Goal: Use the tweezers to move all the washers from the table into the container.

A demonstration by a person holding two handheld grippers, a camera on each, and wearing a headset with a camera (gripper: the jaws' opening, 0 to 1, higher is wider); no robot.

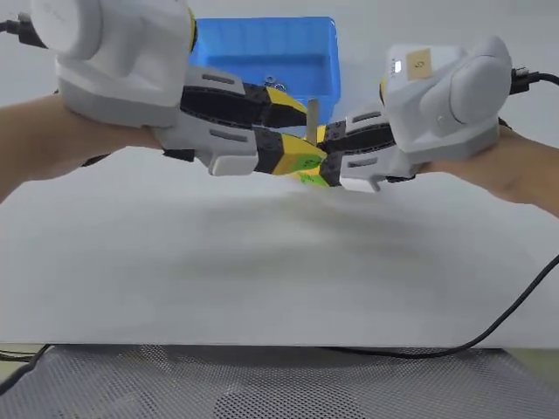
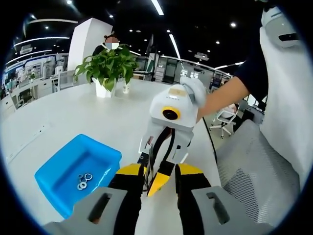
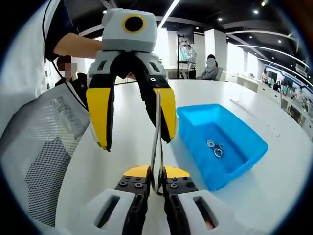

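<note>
The blue container (image 1: 262, 52) stands at the back of the white table, with several washers (image 1: 272, 83) lying inside. My two grippers meet tip to tip in front of it. The right gripper (image 1: 330, 153) is shut on the tweezers (image 1: 311, 118), which stick up past its jaws. In the right gripper view the thin tweezers (image 3: 156, 132) rise from my shut right gripper (image 3: 156, 171) into the gap of the open left gripper (image 3: 134, 142). In the left gripper view the left gripper (image 2: 161, 171) stands open around the tip of the right gripper (image 2: 157, 186). Washers (image 3: 215, 147) show in the container (image 3: 244, 152).
A black cable (image 1: 489, 332) runs along the table's near right edge. Grey mesh (image 1: 262, 384) lies below the front edge. A potted plant (image 2: 105, 68) stands far back on the table. The blue container (image 2: 54, 186) sits left of the grippers in the left gripper view.
</note>
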